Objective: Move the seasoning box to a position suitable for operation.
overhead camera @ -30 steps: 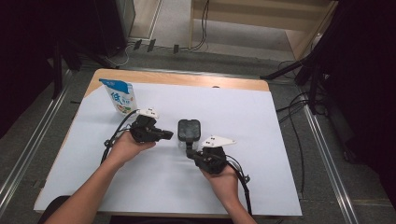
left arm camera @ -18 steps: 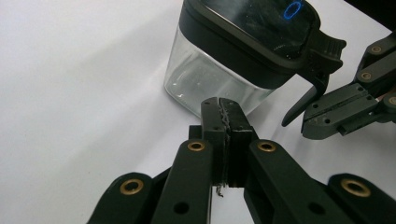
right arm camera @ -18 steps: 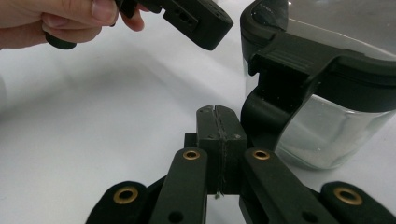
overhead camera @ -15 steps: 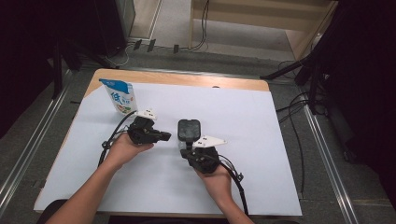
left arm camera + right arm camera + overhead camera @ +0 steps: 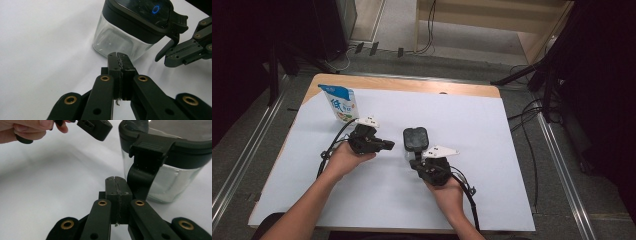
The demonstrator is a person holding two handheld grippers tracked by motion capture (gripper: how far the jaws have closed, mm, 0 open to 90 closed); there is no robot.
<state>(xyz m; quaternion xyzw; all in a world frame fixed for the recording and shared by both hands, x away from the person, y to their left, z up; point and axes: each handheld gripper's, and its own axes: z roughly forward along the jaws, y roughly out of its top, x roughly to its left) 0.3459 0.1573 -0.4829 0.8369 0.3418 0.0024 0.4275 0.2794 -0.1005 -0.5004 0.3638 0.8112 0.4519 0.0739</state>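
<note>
Both tools are clenched on nothing, jaws pressed flat together. The right tool (image 5: 116,180) sits just near of the clear jar (image 5: 416,140), its tip right beside the black latch (image 5: 146,162) that hangs down the jar's near side from the lid (image 5: 175,147); whether it already touches the latch I cannot tell. The left tool (image 5: 118,56) points at the jar from the left, its tip close to the glass wall below the lid but apart from it. The jar stands upright near the middle of the white worktop (image 5: 492,150), lid on. The step in hand looks like releasing that latch, so the right tool should probably slip its closed tip under the latch's lower edge and lever it outward and up, slowly, in line with the hinge. The left tool would do well to brace the glass from the left, or open and grasp the jar's body, so that the jar neither slides nor tips while the latch is pried. A blue-and-white pouch (image 5: 341,102) stands at the far left, well apart from the work.
</note>
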